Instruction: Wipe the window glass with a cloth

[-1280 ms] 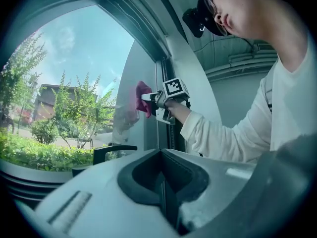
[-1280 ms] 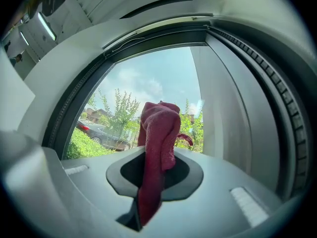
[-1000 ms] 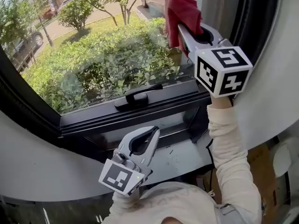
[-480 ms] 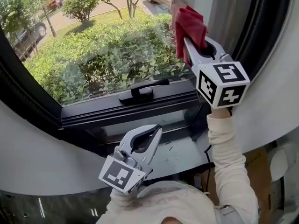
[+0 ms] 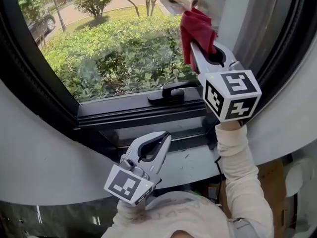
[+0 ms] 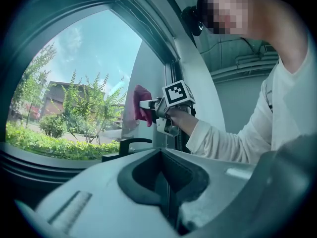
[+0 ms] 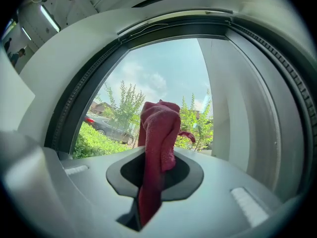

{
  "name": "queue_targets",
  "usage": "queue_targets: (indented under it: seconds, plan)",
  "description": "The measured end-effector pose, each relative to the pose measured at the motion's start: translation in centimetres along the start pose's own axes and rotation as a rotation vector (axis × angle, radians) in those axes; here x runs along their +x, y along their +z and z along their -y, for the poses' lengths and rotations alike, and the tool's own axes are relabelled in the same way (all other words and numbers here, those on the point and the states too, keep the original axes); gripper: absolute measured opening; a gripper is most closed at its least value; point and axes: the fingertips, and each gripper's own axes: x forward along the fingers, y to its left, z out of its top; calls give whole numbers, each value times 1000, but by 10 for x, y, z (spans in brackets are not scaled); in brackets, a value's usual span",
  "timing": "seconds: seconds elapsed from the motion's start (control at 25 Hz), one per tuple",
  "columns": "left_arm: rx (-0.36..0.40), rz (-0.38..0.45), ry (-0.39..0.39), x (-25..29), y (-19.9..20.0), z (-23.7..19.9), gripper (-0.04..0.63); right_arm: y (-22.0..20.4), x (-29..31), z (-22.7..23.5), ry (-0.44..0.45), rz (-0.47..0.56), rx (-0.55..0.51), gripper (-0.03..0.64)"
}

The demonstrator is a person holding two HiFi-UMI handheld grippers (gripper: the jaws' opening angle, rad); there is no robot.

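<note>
Right tool clamped on red cloth, held at window glass above window handle. Cloth judged soft, light; bunched fold best gripped. Left tool closed, empty.

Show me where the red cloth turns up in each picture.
Head view: upper right, red cloth clamped in the right gripper.
Left gripper view: centre, beside the right gripper.
Right gripper view: centre, rising from between the jaws.
Shared landmark: black window frame.
</note>
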Motion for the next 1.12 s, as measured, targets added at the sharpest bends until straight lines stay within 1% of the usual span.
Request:
queue_targets:
  seconds: [0.28,0.44,0.6,0.8,0.96,1.12]
  plan:
    - [-30,1,43,-46,-1,-30,0,12,21,-65,32,6,-23,60]
    - [-34,6,69,-73,0,-46,0,22,35,-107,67,18,-26,60]
    - [-20,30,80,-97,3,-60,0,32,49,-147,100,39,-14,60]
    - [-39,19,106,-120,3,-76,0,48,65,-194,152,60,-18,61]
    - [-47,24,112,-130,5,-82,0,59,70,-211,161,77,-27,61]
    - [-56,21,119,-136,0,-87,0,51,71,-216,149,95,-26,60]
